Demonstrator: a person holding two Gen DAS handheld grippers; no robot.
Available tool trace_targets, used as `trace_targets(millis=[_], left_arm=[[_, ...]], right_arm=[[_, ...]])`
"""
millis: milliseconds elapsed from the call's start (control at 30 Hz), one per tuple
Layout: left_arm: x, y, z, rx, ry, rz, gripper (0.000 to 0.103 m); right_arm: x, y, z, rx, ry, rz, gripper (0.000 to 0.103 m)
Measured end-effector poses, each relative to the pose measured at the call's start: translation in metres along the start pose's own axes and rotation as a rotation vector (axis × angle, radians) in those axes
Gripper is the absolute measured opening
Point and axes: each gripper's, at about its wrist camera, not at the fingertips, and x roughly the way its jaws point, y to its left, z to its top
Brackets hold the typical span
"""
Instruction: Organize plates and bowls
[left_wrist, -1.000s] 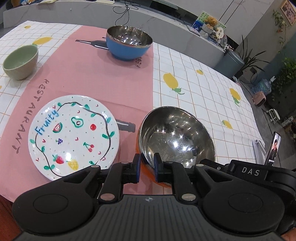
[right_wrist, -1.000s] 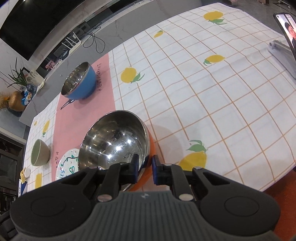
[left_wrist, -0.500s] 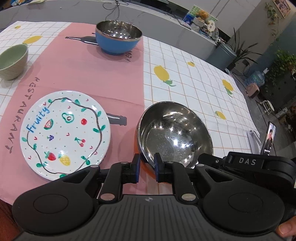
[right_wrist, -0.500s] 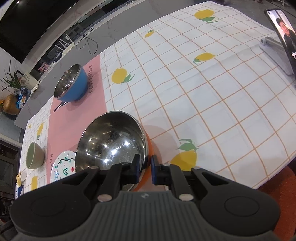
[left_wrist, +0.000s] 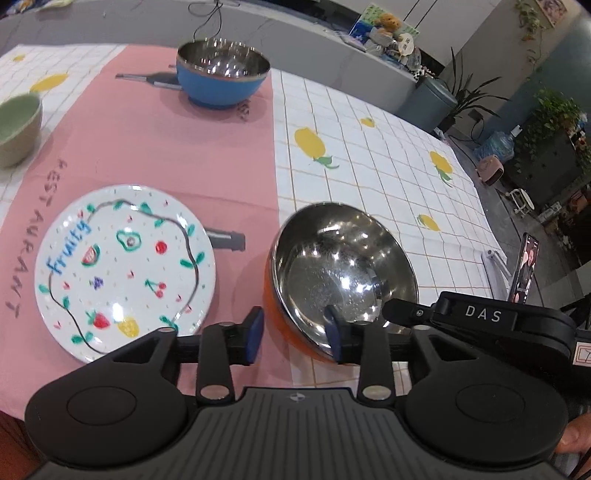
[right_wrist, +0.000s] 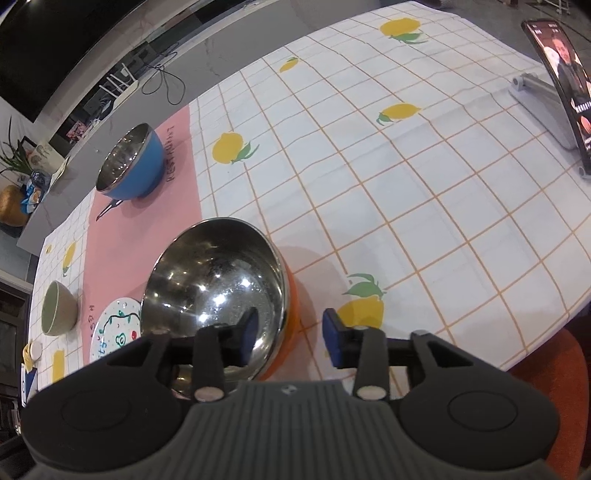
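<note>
A steel bowl with an orange outside (left_wrist: 343, 273) stands on the checked cloth near the table's front edge. My left gripper (left_wrist: 294, 338) straddles its near left rim. The jaws are opening, one pad outside the wall and one inside, neither pressing. My right gripper (right_wrist: 290, 336) straddles the bowl's (right_wrist: 218, 280) right rim the same way, jaws opening and pads clear of the wall. A white "Fruity" plate (left_wrist: 125, 271) lies left of the bowl on the pink mat. A blue steel bowl (left_wrist: 221, 79) sits at the far end, a green bowl (left_wrist: 16, 129) at the far left.
A phone on a stand (right_wrist: 565, 85) stands at the cloth's right edge. The table's front edge runs just below the grippers, with an orange seat (right_wrist: 554, 373) beyond it. A grey counter with cables borders the far side.
Both pairs of jaws, narrow on the orange bowl's rim before, have spread apart. The bowl, plate and other bowls have stayed where they were.
</note>
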Motion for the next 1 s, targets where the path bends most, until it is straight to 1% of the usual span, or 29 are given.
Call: trace_targets(millis=[33,67,100,233,300,467,533,567,600,800,933,1000], left_arm=[[-0.002,0.0,0.001,0.005,-0.005,0.005,0.047],[-0.003,0.0,0.002,0.009,-0.008,0.009,0.049],[-0.004,0.001,0.003,0.01,-0.008,0.01,0.05],[-0.01,0.005,0.008,0.017,-0.002,0.023,0.05],[-0.015,0.006,0.01,0.025,-0.009,0.052,0.05],[-0.029,0.012,0.018,0.05,-0.034,0.132,0.05],[-0.034,0.015,0.02,0.065,-0.041,0.163,0.05],[-0.036,0.017,0.022,0.071,-0.042,0.175,0.05],[-0.039,0.02,0.024,0.078,-0.039,0.187,0.05],[-0.051,0.038,0.027,0.152,-0.034,0.265,0.05],[-0.057,0.048,0.026,0.209,-0.029,0.295,0.051],[-0.059,0.056,0.025,0.214,-0.031,0.314,0.051]], right_arm=[[0.0,-0.001,0.0,0.003,0.001,-0.002,0.042],[-0.001,0.0,0.0,0.004,0.001,-0.007,0.046],[-0.001,0.0,0.001,0.004,0.001,-0.013,0.049],[-0.007,0.004,0.001,0.006,-0.013,-0.032,0.052],[-0.014,0.009,0.001,-0.002,-0.041,-0.037,0.057],[-0.031,0.031,-0.002,-0.078,-0.107,-0.054,0.064],[-0.035,0.042,-0.005,-0.12,-0.118,-0.052,0.068],[-0.037,0.049,-0.008,-0.144,-0.121,-0.049,0.072],[-0.037,0.056,-0.01,-0.172,-0.122,-0.043,0.072],[-0.032,0.095,-0.027,-0.331,-0.088,-0.02,0.074],[-0.021,0.121,-0.037,-0.405,-0.024,0.017,0.075],[-0.017,0.133,-0.042,-0.425,0.004,0.038,0.074]])
